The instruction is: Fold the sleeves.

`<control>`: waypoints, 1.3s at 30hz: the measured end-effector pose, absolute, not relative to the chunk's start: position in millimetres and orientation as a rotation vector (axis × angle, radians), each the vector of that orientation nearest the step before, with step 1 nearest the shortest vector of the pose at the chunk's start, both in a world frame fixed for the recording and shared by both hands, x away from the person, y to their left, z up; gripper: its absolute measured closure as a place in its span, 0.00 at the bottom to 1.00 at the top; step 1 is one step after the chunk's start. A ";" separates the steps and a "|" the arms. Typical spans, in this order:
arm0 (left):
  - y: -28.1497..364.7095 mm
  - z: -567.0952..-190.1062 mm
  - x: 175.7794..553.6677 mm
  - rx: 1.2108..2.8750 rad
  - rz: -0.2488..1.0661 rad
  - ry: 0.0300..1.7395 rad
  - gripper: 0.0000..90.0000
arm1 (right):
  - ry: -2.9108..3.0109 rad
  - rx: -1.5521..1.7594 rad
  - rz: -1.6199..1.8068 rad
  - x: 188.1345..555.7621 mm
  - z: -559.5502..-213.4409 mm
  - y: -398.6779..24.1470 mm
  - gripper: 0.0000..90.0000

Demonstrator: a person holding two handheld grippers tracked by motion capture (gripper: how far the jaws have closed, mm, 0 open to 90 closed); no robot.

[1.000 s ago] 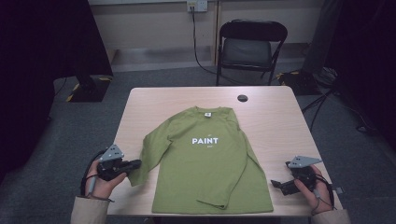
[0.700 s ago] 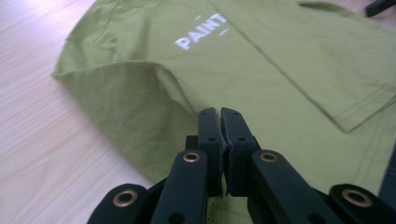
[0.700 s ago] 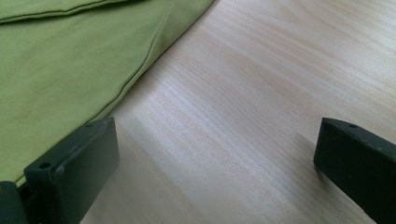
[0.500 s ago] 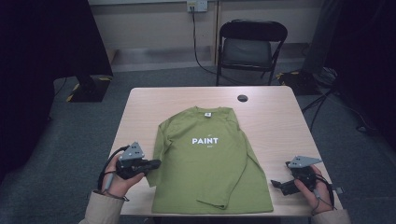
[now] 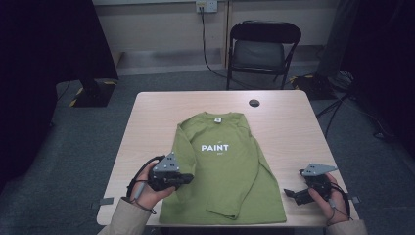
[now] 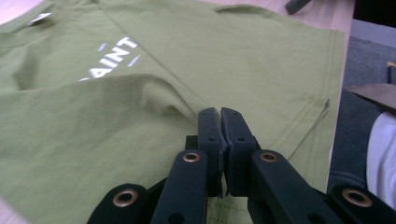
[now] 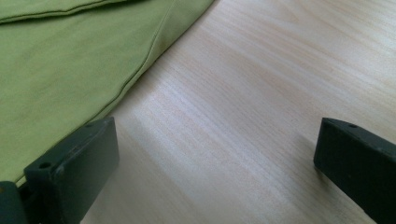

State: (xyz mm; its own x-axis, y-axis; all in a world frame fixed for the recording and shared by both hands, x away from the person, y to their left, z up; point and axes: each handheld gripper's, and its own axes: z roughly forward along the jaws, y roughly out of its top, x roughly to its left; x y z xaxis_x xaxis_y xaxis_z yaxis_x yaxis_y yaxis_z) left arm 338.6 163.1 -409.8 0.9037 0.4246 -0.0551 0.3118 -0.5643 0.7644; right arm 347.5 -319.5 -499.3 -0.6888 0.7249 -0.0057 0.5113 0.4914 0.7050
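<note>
A green long-sleeved shirt (image 5: 230,161) printed PAINT lies flat on the wooden table (image 5: 293,127), collar toward the far side. My left gripper (image 5: 188,180) is over the shirt's left side, shut on the left sleeve, which is folded inward across the body. In the left gripper view the jaws (image 6: 219,114) are pressed together with the fabric fold (image 6: 140,93) running into them. My right gripper (image 5: 289,193) rests on the table by the shirt's right hem, open. Its jaws (image 7: 215,149) stand wide apart over bare wood (image 7: 261,93), with the hem (image 7: 70,60) just to their left.
A small black round object (image 5: 254,103) sits near the table's far edge. A black folding chair (image 5: 264,49) stands behind the table. Bare wood lies along both sides of the shirt and beyond the collar.
My left gripper has moved right, carrying the sleeve from the table's left side in over the shirt's body. The right gripper has stayed put.
</note>
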 end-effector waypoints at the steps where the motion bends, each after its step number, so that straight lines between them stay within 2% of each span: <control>1: 160.1 -410.5 338.9 2.212 0.162 0.519 0.97 | 2.438 1.043 1.002 347.5 -499.3 -319.5 0.00; 19: 115.4 -419.6 338.4 2.229 0.034 0.395 0.97 | 2.439 1.040 1.003 347.3 -499.3 -319.3 0.00; 39: 111.0 -448.0 343.2 2.255 -0.068 0.433 0.96 | 2.440 1.040 1.004 347.1 -499.3 -319.0 0.00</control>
State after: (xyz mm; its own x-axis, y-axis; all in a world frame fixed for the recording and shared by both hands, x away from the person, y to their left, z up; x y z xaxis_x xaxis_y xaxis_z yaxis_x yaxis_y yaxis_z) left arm 343.2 111.0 -448.0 0.9393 0.2862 -0.1891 0.3302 -0.6050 0.7246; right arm 347.1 -319.0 -499.3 -0.6909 0.7229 -0.0056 0.5098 0.4926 0.7053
